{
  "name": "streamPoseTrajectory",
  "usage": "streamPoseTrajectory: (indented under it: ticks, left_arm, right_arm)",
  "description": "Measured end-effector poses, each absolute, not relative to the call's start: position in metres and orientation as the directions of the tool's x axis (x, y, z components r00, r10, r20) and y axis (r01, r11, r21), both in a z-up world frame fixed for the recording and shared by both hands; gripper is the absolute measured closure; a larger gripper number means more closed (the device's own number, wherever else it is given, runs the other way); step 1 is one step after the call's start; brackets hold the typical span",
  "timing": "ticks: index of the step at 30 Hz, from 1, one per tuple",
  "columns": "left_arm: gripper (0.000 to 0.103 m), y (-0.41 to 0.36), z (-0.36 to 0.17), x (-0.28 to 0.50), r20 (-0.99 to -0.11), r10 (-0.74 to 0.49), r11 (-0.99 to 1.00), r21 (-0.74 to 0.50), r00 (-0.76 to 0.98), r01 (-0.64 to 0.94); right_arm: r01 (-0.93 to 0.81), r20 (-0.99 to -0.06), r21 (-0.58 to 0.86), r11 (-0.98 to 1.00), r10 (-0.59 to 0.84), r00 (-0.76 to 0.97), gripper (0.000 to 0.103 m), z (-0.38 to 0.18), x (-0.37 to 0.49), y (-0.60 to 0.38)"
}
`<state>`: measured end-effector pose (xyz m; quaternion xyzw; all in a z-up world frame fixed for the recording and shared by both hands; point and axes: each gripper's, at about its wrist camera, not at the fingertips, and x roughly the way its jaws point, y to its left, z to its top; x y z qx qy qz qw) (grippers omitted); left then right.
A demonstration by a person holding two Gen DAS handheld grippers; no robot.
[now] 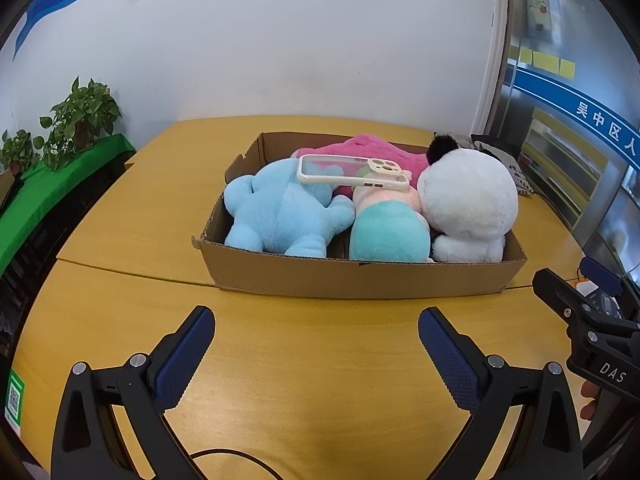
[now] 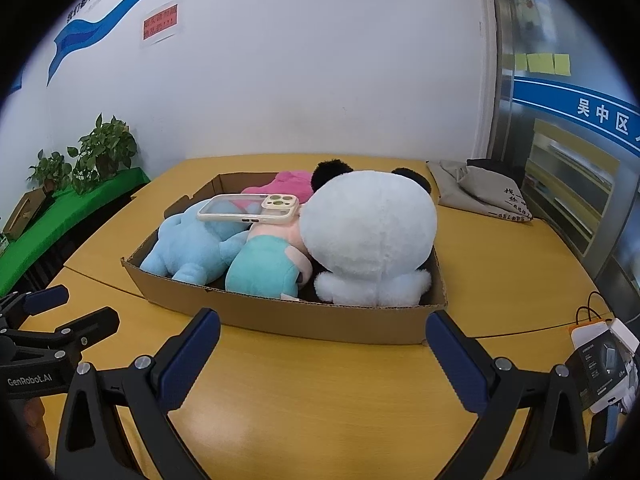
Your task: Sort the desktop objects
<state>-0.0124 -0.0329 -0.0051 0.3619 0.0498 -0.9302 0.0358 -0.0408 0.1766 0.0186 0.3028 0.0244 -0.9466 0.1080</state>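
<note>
A shallow cardboard box [image 1: 352, 278] [image 2: 320, 322] sits on the yellow wooden table [image 1: 312, 380]. It holds a light blue plush [image 1: 280, 212] [image 2: 196, 248], a teal and pink plush [image 1: 386, 230] [image 2: 264, 268], a white panda plush [image 1: 468, 204] [image 2: 368, 236] and a pink plush [image 1: 360, 150] [image 2: 286, 186]. A cream phone case [image 1: 354, 172] [image 2: 248, 208] lies on top of the plushes. My left gripper [image 1: 316, 340] is open and empty in front of the box. My right gripper [image 2: 322, 344] is open and empty just before the box's front wall.
A grey cloth bag [image 2: 480, 192] lies at the table's back right. A boxed gadget [image 2: 604, 364] and an orange cable [image 2: 592, 312] lie at the right edge. Potted plants [image 2: 100, 156] stand on a green shelf to the left. A white wall is behind.
</note>
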Motion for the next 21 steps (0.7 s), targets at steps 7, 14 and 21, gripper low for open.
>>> streamPoseTrajectory:
  ticks: [7, 14, 21]
  left_arm:
    - [0.000, -0.024, -0.005, -0.019, -0.680, -0.034, -0.996, -0.037, -0.733, 0.081]
    - [0.000, -0.013, -0.012, -0.023, -0.695, -0.034, -0.998, -0.014, -0.718, 0.061]
    - [0.000, -0.009, -0.014, -0.025, -0.709, -0.008, -0.999, -0.027, -0.705, 0.039]
  right_arm:
    - [0.203, -0.580, 0.034, -0.978, -0.185, -0.794, 0.000, 0.015, -0.043, 0.183]
    - [0.188, -0.587, 0.035, -0.982, -0.173, -0.791, 0.000, 0.010, -0.047, 0.189]
    - [0.193, -0.592, 0.031, -0.981, -0.173, -0.787, 0.000, 0.008, -0.048, 0.188]
